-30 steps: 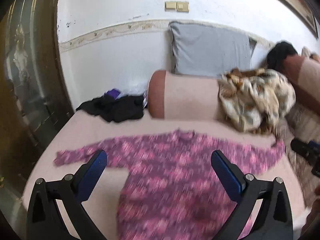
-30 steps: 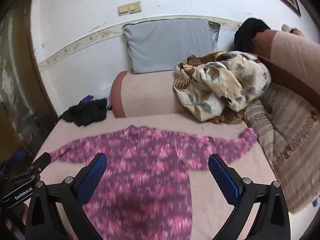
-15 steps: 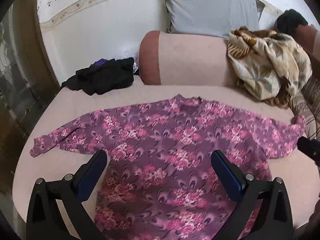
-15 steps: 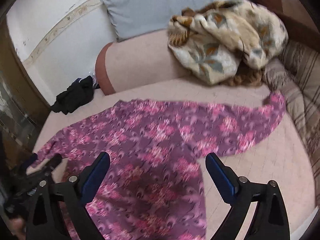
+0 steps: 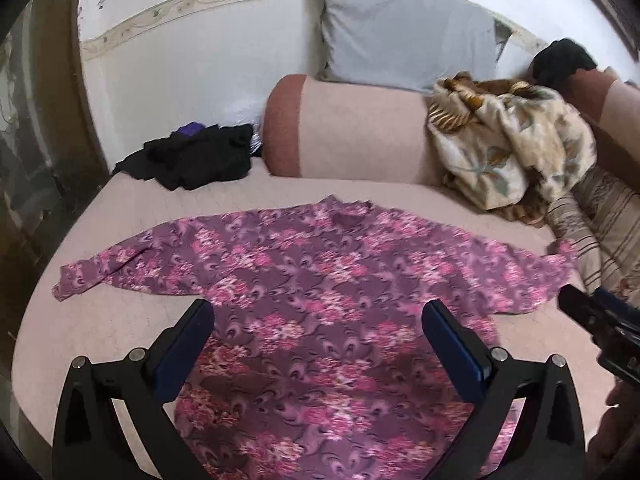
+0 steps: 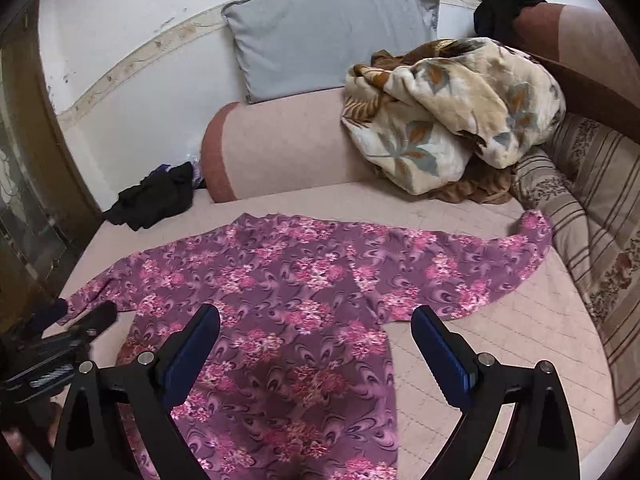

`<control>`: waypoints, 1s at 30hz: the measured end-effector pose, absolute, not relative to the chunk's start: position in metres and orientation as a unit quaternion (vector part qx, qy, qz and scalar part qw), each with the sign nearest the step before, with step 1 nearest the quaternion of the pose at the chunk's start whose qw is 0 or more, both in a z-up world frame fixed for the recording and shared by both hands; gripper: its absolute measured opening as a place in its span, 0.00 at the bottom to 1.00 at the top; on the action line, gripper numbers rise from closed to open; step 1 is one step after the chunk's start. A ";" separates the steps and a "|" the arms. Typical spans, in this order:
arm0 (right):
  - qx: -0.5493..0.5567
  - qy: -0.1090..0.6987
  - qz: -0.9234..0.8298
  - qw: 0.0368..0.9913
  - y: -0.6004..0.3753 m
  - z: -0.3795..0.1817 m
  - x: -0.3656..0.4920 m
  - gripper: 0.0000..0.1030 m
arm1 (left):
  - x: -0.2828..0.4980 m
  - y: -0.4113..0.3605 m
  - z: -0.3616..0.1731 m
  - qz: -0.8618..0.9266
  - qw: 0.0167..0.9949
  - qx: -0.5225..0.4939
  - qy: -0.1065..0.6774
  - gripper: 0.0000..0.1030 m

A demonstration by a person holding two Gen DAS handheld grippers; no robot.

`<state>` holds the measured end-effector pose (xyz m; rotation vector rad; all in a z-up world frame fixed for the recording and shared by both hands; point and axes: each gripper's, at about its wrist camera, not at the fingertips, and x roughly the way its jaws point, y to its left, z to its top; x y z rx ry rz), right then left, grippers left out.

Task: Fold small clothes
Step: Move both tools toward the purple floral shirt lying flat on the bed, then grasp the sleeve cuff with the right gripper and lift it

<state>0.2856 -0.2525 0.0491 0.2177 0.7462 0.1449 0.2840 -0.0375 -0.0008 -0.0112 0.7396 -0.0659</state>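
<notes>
On the pink bed cover [image 5: 120, 320]: purple floral long-sleeved top [image 5: 320, 280] spread flat, neckline toward the bolster, both sleeves extended outward. Left sleeve cuff near the bed's left edge; right sleeve cuff lifted onto the striped cushion [image 6: 592, 240]. Compared with half a second earlier: left view raised slightly and pulled back, more of the hem under the fingers; right view tilted up, light switches back at the top edge, less motion blur on the print. Garment position unchanged. Left gripper [image 5: 318, 332]: blue-padded fingers spread wide, nothing between them, suspended over the lower body of the top. Right gripper [image 6: 316, 336]: fingers likewise wide apart and empty, above the body panel and right side seam. Fabric thin, matte, swirl-and-blossom print, slight creases at the left sleeve. Cylindrical bolster [image 5: 352, 136] behind: pink body, terracotta end cap, close-woven texture. Grey rectangular pillow [image 5: 404, 36] upright against the white wall. Plush cream blanket [image 6: 452, 112] with leaf motif bunched at the corner. Crumpled black garment [image 5: 192, 156] beside the bolster's left end.
</notes>
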 end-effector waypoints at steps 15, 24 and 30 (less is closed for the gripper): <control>0.210 0.412 -0.031 0.886 -0.443 0.019 0.303 0.81 | 0.284 -0.048 -0.006 -0.075 0.918 -0.029 0.388 1.00; 0.320 0.450 -0.153 0.820 -0.584 -0.089 0.413 0.61 | 0.302 -0.052 -0.031 -0.067 0.908 -0.012 0.414 1.00; 0.359 0.462 -0.171 0.793 -0.623 -0.144 0.437 0.40 | 0.321 -0.060 -0.042 -0.070 0.901 -0.004 0.427 1.00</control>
